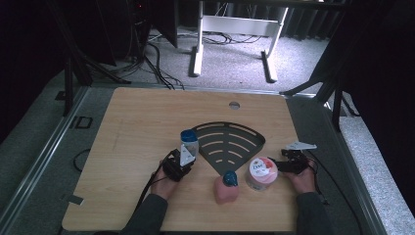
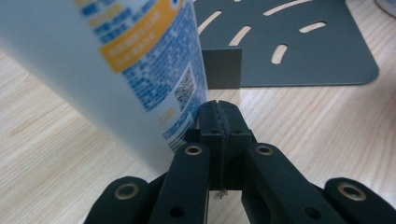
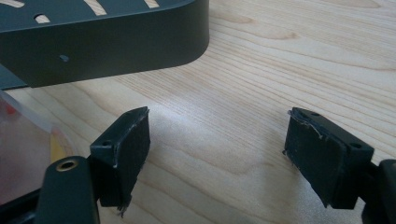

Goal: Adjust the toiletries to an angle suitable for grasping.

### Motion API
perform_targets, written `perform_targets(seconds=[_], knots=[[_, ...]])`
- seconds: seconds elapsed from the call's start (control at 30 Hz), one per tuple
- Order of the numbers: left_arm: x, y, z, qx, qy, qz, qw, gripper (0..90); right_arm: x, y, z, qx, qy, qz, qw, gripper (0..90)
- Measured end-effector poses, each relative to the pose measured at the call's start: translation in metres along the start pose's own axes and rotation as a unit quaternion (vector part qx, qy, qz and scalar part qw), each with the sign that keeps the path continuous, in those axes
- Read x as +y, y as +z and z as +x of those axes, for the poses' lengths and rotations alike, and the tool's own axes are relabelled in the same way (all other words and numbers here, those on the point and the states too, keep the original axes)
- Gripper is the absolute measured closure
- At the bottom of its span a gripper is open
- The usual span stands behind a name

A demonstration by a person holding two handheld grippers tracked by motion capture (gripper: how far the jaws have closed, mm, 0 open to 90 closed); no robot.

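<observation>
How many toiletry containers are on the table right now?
3: a white bottle with a blue cap beside the left tongs, a pink bottle with a teal cap at the near edge, and a Dove jar beside the right tongs.

Left gripper view: white tube (image 2: 112, 70) blurred, top and base cut off by frame edges; small print unreadable (a code patch shows, nothing legible). Dark slotted tray (image 2: 299, 51) cut off at top. Right gripper view: pink-lidded jar (image 3: 23, 154) cropped at left, blurred. High view: jar label too small to read.
</observation>
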State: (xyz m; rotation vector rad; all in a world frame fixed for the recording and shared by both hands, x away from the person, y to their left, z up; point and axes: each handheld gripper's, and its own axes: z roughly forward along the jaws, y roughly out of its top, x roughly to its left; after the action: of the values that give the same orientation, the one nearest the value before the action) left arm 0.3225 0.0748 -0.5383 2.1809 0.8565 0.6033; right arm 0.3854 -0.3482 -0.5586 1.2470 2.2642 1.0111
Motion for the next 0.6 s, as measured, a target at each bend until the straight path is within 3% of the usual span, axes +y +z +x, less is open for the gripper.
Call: perform_targets(seconds=[0.37, 0.6], knots=[[0.008, 0.01, 0.004, 0.016, -0.003, 0.004, 0.9999, 89.8, 0.0, 0.0, 0.0, 0.001, 0.001, 0.0, 1.0, 21.9], [0.011, 0.015, 0.01, 0.022, -0.017, 0.003, 0.9996, 89.8, 0.0, 0.0, 0.0, 0.002, 0.001, 0.0, 1.0, 21.8]])
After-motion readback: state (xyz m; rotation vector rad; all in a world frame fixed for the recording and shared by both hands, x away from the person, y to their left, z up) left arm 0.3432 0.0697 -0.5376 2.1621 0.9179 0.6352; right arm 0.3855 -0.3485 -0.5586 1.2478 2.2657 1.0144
